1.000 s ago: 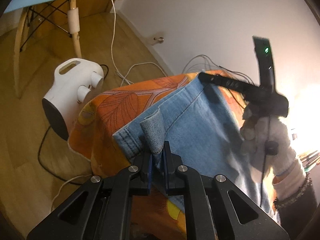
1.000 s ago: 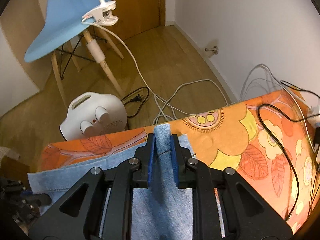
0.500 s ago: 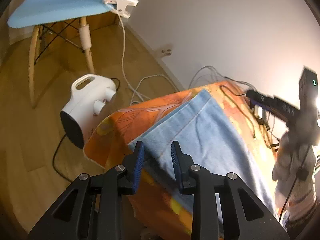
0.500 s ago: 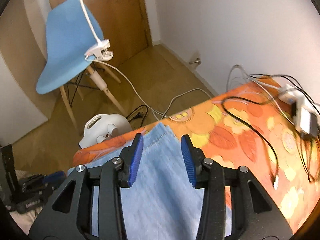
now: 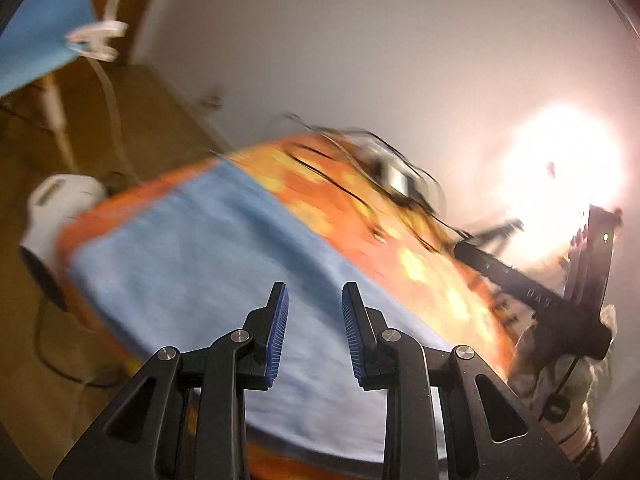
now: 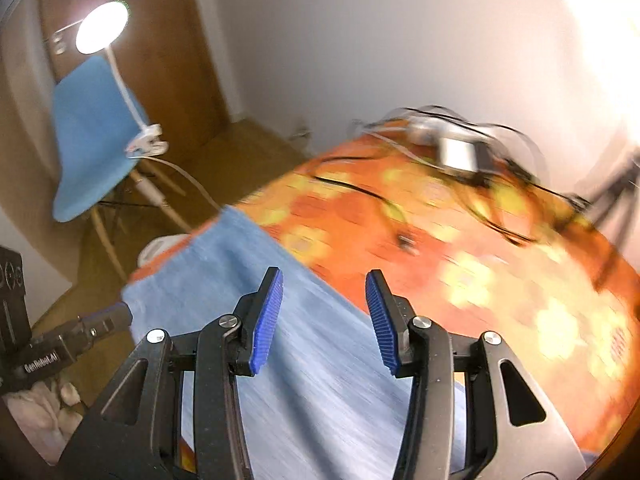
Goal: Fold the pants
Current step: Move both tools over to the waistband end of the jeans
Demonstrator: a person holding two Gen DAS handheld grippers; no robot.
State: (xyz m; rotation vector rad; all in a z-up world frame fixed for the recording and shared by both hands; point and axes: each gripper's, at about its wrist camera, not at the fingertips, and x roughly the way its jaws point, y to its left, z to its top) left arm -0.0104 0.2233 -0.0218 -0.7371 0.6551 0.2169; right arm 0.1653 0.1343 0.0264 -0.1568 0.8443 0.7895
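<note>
Matt denim pants [image 5: 208, 264] — ribbed gripper pads [image 6: 266, 320]

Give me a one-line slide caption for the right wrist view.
Open right gripper above folded blue pants on the orange floral tablecloth.

Cables [image 5: 384, 184] & pants [image 5: 208, 264] motion-blurred; pants cut at bottom.
</note>
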